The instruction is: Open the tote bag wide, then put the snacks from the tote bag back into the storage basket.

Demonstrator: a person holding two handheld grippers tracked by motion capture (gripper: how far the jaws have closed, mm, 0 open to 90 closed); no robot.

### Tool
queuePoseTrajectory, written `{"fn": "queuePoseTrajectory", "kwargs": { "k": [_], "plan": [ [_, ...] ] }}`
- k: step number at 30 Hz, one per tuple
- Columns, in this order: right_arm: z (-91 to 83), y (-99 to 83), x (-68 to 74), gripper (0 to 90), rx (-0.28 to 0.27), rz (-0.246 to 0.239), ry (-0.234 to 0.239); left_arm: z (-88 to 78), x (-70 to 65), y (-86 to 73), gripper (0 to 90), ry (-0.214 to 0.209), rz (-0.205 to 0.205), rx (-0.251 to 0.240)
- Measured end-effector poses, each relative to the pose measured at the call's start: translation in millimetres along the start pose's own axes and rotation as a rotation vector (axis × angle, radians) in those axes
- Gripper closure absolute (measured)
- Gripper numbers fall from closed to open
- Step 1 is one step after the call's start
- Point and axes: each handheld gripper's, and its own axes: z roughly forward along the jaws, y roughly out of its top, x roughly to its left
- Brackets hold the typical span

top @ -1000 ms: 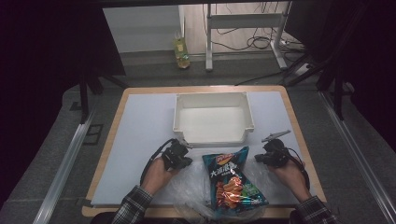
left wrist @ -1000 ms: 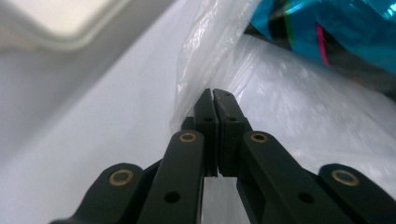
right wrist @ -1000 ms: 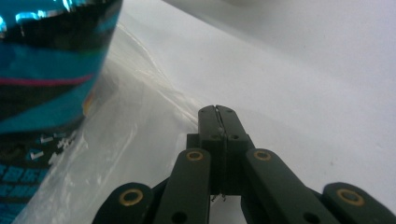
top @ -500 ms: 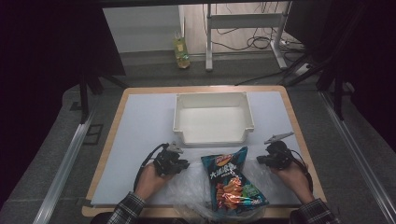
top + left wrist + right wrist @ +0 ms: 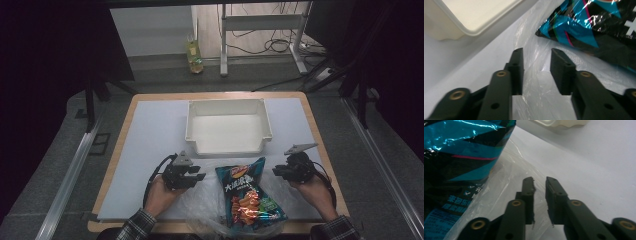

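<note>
Nearest the person, a chip bag lay on a clear plastic bag on the surface. The left hand-held gripper and right hand-held gripper flanked it, jaws just opening to a narrow gap over the plastic, gripping nothing. Beyond stood an empty white bin.

A white tray sits on the pale mat at the middle of the high view, open side up. The mat covers a wooden table, whose edge shows around it. Beyond the table, at upper centre, a yellowish bottle, perhaps of drink, stands on the floor. A white metal frame and loose cables lie at upper right
</note>
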Motion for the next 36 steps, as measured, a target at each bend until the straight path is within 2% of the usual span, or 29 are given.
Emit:
{"fn": "queuePoseTrajectory", "kwargs": {
  "k": [3,6,10,16,19,22,27,30,36],
  "plan": [
    [-1.1,0.4,1.7,70.0,-0.006,-0.001,0.001,-2.4,-1.9,0.9,52.6,-0.005,-0.004,-0.029],
    [-4.1,1.7,3.2,65.5,-0.018,0.000,0.001,-4.8,-3.9,1.4,44.9,0.014,0.013,-0.056],
    [-8.5,2.3,4.6,59.6,-0.032,0.002,-0.005,-10.2,-5.7,0.5,36.1,0.024,0.007,-0.087],
    [-13.9,2.0,6.4,51.3,-0.050,-0.005,0.005,-24.0,-14.6,-6.9,24.8,0.050,0.020,-0.134],
    [-16.6,1.6,8.8,47.2,-0.062,-0.012,0.004,-29.8,-19.2,-12.5,20.0,0.062,0.021,-0.142],
    [-18.8,1.6,11.0,43.8,-0.074,-0.004,0.007,-34.3,-23.5,-18.1,15.0,0.063,0.000,-0.155],
    [-22.6,1.1,13.6,39.3,-0.085,0.002,0.022,-42.7,-31.0,-25.4,9.5,0.092,0.006,-0.169],
    [-26.7,0.6,16.1,36.2,-0.095,0.003,0.033,-47.8,-33.6,-29.7,7.1,0.086,-0.014,-0.181],
    [-36.6,-1.5,24.2,32.3,-0.106,-0.008,0.060,-50.8,-39.9,-36.5,2.4,0.082,-0.009,-0.149]
  ]
}}
